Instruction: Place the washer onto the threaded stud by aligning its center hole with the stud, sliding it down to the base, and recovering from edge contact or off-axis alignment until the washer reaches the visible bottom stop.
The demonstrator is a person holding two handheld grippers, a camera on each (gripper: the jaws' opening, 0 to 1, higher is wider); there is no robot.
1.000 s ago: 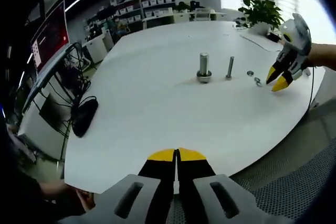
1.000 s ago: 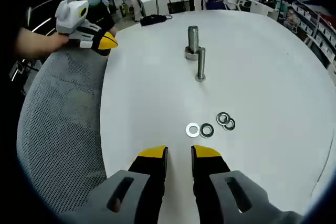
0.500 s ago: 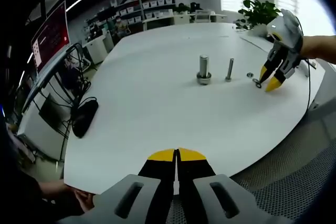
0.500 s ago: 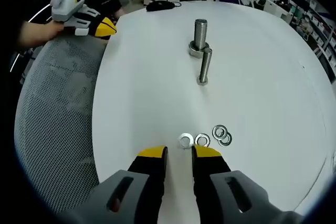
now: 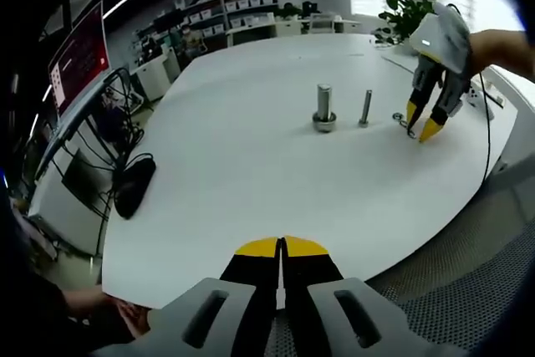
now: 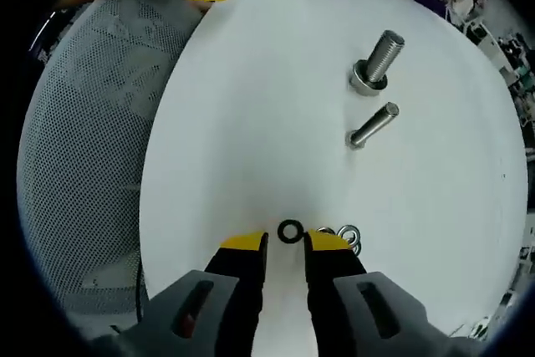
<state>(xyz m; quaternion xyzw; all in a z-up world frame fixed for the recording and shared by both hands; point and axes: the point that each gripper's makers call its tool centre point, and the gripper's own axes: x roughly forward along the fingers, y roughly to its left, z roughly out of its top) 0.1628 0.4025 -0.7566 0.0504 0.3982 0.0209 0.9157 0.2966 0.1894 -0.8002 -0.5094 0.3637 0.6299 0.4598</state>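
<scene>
right gripper view: washer point(image 6: 290, 232) lies flat on the table point(image 6: 251, 123) just ahead of the parted, empty fingers point(image 6: 244, 244); thin, rigid, light, likely slippery, so pinch across its rim; left gripper point(image 5: 281, 247) fingers closed.

White round table point(image 6: 251, 106) carries two upright studs point(image 6: 378, 60) point(image 6: 372, 125) — washers point(image 6: 290, 232) at 6 o'clock.
</scene>
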